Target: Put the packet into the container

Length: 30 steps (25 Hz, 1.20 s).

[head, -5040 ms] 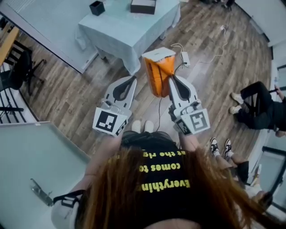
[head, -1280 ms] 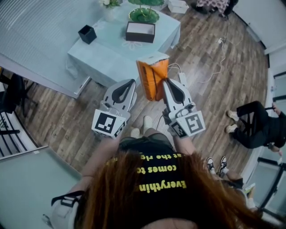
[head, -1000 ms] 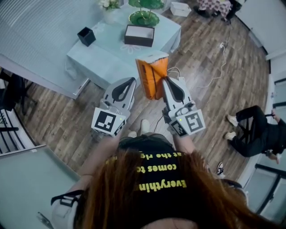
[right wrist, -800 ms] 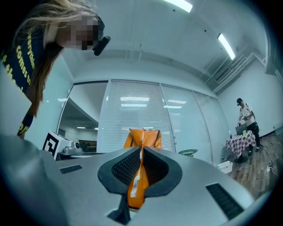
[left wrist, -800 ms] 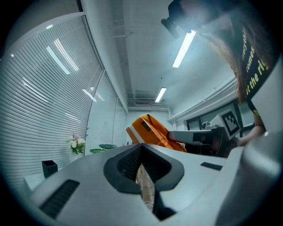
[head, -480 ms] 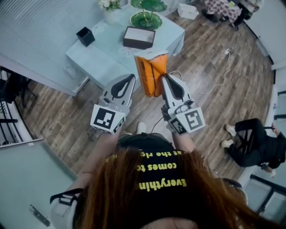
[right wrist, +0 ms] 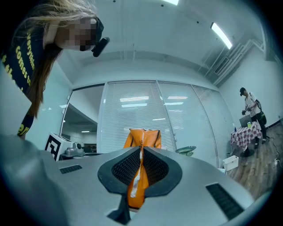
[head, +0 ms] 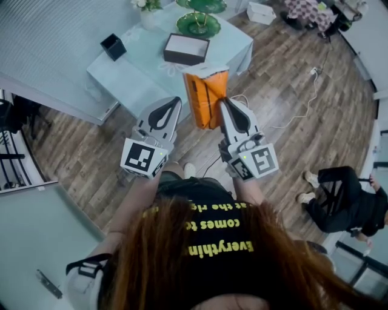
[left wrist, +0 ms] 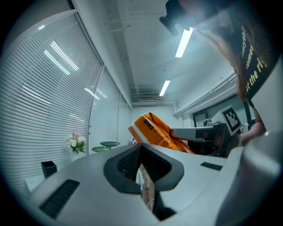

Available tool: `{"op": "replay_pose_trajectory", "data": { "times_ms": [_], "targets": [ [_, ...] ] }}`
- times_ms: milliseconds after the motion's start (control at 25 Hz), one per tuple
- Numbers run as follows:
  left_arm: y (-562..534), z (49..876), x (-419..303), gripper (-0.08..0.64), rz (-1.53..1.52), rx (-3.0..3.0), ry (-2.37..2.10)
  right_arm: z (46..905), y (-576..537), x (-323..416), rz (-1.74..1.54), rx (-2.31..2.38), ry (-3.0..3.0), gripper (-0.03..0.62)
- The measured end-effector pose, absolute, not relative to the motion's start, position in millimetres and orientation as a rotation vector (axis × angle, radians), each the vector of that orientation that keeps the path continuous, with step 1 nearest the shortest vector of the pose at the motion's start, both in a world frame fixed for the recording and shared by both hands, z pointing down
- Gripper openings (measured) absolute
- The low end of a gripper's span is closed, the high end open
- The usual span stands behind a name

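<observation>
An orange packet (head: pixel 206 97) with a white top edge hangs upright in the air, my right gripper (head: pixel 223 104) shut on its right side. In the right gripper view the packet (right wrist: pixel 142 137) stands pinched between the dark pads of the right gripper (right wrist: pixel 140 152). My left gripper (head: pixel 176 100) is beside the packet on the left, shut and holding nothing. From the left gripper (left wrist: pixel 142 149) the packet (left wrist: pixel 154 130) shows to the right. A dark open box (head: pixel 187 48) with a pale inside sits on the table (head: pixel 127 72) just beyond the packet.
A small black cube-shaped pot (head: pixel 113 46), a green tiered stand (head: pixel 200 23) and a flower vase (head: pixel 145 9) share the table. A cable (head: pixel 291 115) runs over the wooden floor. A person in black (head: pixel 339 200) sits at the right.
The table and its box have drawn nearer below the grippers as the person walked forward. The right gripper has kept its hold on the packet; the left stays shut beside it.
</observation>
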State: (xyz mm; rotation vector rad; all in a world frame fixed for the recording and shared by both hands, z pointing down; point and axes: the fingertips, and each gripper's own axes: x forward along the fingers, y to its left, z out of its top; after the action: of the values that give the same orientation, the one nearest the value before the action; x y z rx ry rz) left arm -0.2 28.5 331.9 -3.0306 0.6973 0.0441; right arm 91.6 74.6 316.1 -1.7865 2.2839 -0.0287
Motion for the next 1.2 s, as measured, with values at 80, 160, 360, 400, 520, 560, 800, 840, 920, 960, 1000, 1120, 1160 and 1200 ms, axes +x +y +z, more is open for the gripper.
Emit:
{"op": "replay_pose_trajectory", "data": {
  "times_ms": [80, 160, 360, 400, 520, 560, 800, 840, 920, 960, 1000, 1120, 1160, 1200],
  "targets": [
    [27, 329, 4, 0.0, 0.031, -3.029, 0.698, 316, 72, 97, -0.034, -1.785, 2.282, 0.04],
    [25, 326, 8, 0.001, 0.023, -3.033, 0.699, 315, 70, 102, -0.035, -1.783, 2.278, 0.04],
    [15, 327, 17, 0.0, 0.023, -3.044, 0.689, 316, 61, 109, -0.031, -1.786, 2.27, 0.04],
    [12, 328, 18, 0.0, 0.021, -3.048, 0.685, 316, 58, 110, -0.031, -1.79, 2.268, 0.04],
    [5, 328, 24, 0.0, 0.027, -3.042, 0.669, 316, 52, 114, -0.025, -1.797, 2.265, 0.04],
    [3, 326, 26, 0.0, 0.034, -3.037, 0.663, 315, 51, 115, -0.022, -1.799, 2.264, 0.04],
    [-4, 324, 38, 0.0, 0.055, -3.054, 0.615, 310, 47, 125, -0.001, -1.829, 2.242, 0.04],
    [-9, 324, 40, 0.0, 0.06, -3.058, 0.61, 311, 43, 126, -0.002, -1.837, 2.24, 0.04],
    [-23, 325, 43, 0.0, 0.068, -3.066, 0.601, 313, 30, 130, -0.009, -1.852, 2.238, 0.04],
    [-30, 326, 45, 0.0, 0.07, -3.071, 0.598, 314, 23, 131, -0.013, -1.859, 2.237, 0.04],
    [-36, 326, 46, 0.0, 0.071, -3.075, 0.596, 315, 17, 133, -0.015, -1.864, 2.235, 0.04],
    [-52, 326, 49, 0.0, 0.077, -3.083, 0.598, 315, 1, 135, -0.019, -1.866, 2.236, 0.04],
    [-58, 326, 49, 0.0, 0.078, -3.084, 0.6, 315, -4, 135, -0.02, -1.865, 2.238, 0.04],
    [-65, 326, 50, 0.0, 0.079, -3.084, 0.602, 314, -10, 135, -0.02, -1.864, 2.24, 0.04]
  ]
}}
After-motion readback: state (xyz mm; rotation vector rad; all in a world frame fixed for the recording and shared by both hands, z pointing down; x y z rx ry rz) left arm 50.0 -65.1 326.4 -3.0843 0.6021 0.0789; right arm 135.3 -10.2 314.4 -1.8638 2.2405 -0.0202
